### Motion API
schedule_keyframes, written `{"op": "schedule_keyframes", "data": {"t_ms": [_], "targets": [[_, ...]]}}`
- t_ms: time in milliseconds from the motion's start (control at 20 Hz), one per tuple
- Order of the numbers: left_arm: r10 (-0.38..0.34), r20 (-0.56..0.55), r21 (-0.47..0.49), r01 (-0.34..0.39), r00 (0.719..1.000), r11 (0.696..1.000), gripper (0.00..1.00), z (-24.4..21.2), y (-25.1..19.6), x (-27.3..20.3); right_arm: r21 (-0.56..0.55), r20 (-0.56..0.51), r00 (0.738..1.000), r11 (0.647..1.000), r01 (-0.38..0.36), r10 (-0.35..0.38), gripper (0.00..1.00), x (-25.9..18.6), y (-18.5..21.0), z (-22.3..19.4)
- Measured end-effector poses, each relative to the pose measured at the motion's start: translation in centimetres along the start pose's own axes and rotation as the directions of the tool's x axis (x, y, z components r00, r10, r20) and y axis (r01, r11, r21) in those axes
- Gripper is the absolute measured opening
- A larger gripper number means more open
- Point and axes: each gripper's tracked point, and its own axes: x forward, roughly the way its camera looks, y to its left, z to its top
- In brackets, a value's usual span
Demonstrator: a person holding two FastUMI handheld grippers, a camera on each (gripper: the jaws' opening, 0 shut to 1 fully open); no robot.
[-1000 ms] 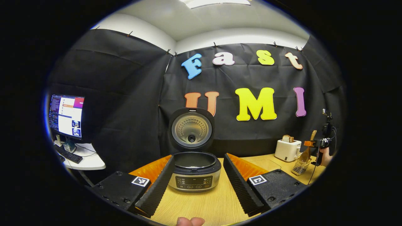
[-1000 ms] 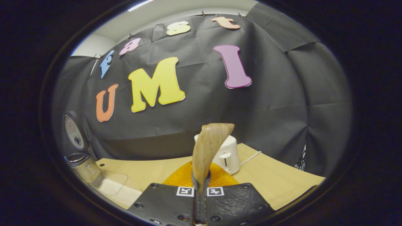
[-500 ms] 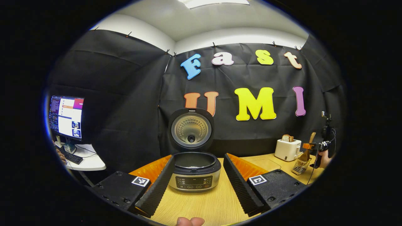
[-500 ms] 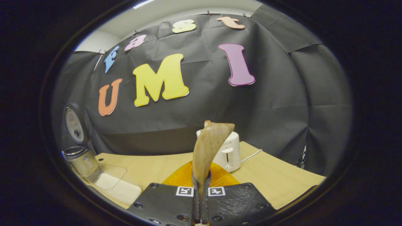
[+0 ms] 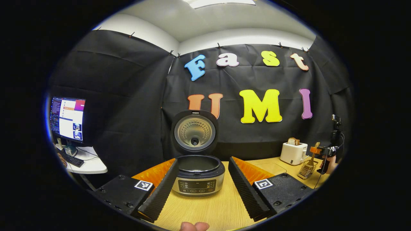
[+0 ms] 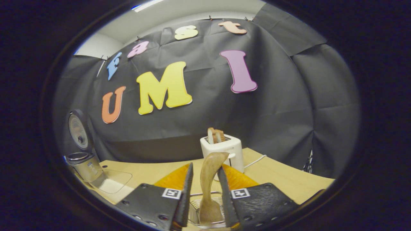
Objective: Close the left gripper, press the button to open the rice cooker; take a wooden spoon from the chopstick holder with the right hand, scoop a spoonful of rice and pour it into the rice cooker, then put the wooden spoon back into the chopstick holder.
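Note:
The rice cooker (image 5: 197, 175) stands on the wooden table with its lid (image 5: 195, 131) raised and its pot showing. My left gripper (image 5: 203, 160) is open wide, one finger on each side of the cooker and short of it. The wooden spoon (image 6: 210, 179) stands handle-down in the wire chopstick holder (image 6: 195, 213). My right gripper (image 6: 205, 166) is open around the spoon, and its fingers stand apart from it. In the left gripper view that right gripper (image 5: 321, 150) hovers by the holder (image 5: 306, 170) at the far right, held by a hand (image 5: 330, 160).
A white toaster (image 6: 221, 149) with bread stands just behind the holder, its cord trailing right. A clear tray of rice (image 6: 112, 185) lies beside the cooker (image 6: 84, 164). A monitor (image 5: 67, 118) and keyboard sit on a white desk at the left.
My right gripper opened and let go of the wooden spoon, which dropped down into the chopstick holder. The left gripper and the cooker stayed put.

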Motion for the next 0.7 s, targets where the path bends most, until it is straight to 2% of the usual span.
{"op": "schedule_keyframes", "data": {"t_ms": [100,150,250,300,350,400,450,500,600,700], "targets": [[0.005,0.000,-0.002,-0.005,1.000,1.000,0.99,0.0,-0.2,0.0,-0.011,0.015,1.000,1.000,0.021,-0.021,0.73,-0.5,-0.8,0.6],[0.013,0.002,-0.007,-0.013,1.000,1.000,0.99,0.0,-0.2,0.1,-0.014,0.024,0.999,1.000,0.023,-0.023,0.70,-1.0,-1.1,1.0],[0.038,0.014,-0.048,-0.037,0.999,0.998,0.99,-0.1,-0.4,0.4,-0.018,0.047,0.999,0.999,0.027,-0.026,0.77,-2.0,-1.6,2.0],[0.035,0.009,-0.071,-0.034,0.999,0.997,0.99,-0.2,-0.9,0.7,-0.020,0.059,0.998,1.000,0.024,-0.023,0.88,-2.5,-1.8,2.6],[0.031,0.006,-0.086,-0.030,0.999,0.996,0.99,-0.3,-1.4,1.1,-0.021,0.069,0.997,1.000,0.015,-0.014,0.89,-3.3,-1.7,3.3],[0.027,0.002,-0.091,-0.026,1.000,0.996,0.99,0.0,-1.7,1.6,-0.028,0.079,0.997,1.000,0.001,0.001,0.84,-4.0,-1.6,3.9],[0.028,-0.002,-0.085,-0.028,1.000,0.996,0.99,0.6,-1.8,2.1,-0.039,0.092,0.996,0.999,-0.017,0.020,0.89,-4.7,-1.3,4.5],[0.035,0.006,-0.072,-0.035,0.999,0.997,0.99,1.6,-1.4,2.8,-0.052,0.107,0.993,0.998,-0.036,0.041,0.89,-5.4,-1.0,5.2],[0.033,0.030,-0.023,-0.032,0.999,0.999,0.99,4.1,-1.1,4.7,-0.082,0.128,0.987,0.993,-0.083,0.093,0.95,-7.1,-0.2,6.1],[0.015,0.044,0.052,-0.017,0.999,0.999,0.99,6.7,-1.4,7.2,-0.105,0.149,0.977,0.984,-0.141,0.155,0.91,-9.2,1.0,6.6]]}}
